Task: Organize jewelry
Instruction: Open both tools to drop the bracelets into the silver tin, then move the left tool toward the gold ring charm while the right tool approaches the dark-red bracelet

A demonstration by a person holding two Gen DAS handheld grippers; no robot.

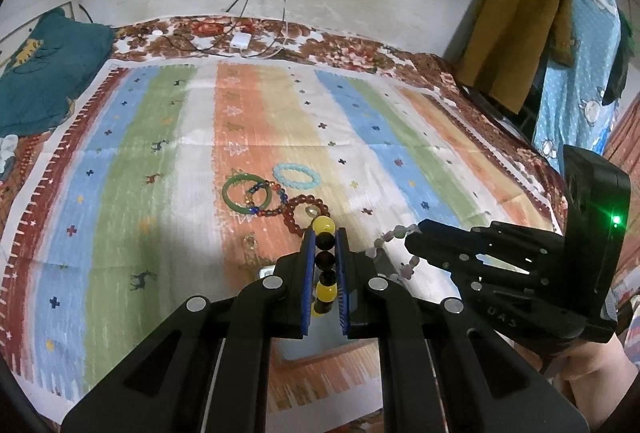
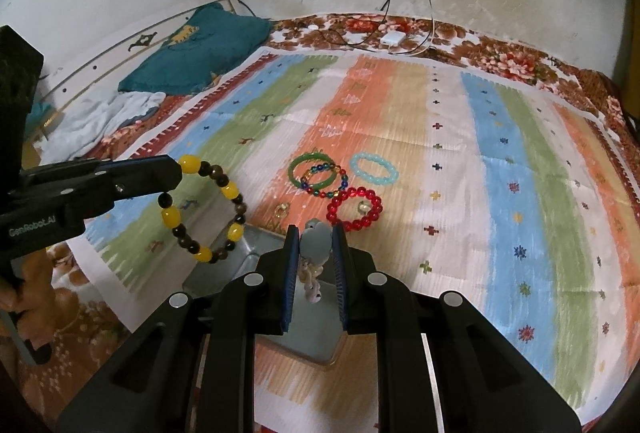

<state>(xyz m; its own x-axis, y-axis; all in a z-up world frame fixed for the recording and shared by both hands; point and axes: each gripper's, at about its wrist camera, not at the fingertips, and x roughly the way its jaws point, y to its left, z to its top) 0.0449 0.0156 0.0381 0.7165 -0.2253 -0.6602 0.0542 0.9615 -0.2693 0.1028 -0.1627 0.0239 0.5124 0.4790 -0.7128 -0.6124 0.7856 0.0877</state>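
My left gripper point(image 1: 324, 233) is shut on a yellow-and-black bead bracelet point(image 1: 325, 261), which hangs as a full loop point(image 2: 208, 209) from its tip point(image 2: 178, 171) in the right wrist view. My right gripper point(image 2: 316, 231) is shut on a pale bead bracelet with a heart-shaped piece point(image 2: 316, 243); the left wrist view shows the beads point(image 1: 394, 233) dangling from that gripper point(image 1: 414, 233). Beyond both grippers, on the striped mat point(image 2: 500, 153), lie a green bangle point(image 2: 312, 173), a multicoloured bead bracelet point(image 2: 342, 181), a light-blue bracelet point(image 2: 374, 169) and a red bracelet point(image 2: 354, 209). Under the grippers sits a grey metal tray point(image 2: 240, 257).
Two small rings point(image 2: 281, 209) point(image 2: 362, 207) lie by the red bracelet. A teal pillow point(image 2: 200, 49) and crumpled cloth are at the far left. Cables and a white charger point(image 2: 392, 37) lie along the far edge. Clothes point(image 1: 520, 33) hang at the right. A hand point(image 2: 24, 297) holds the left gripper.
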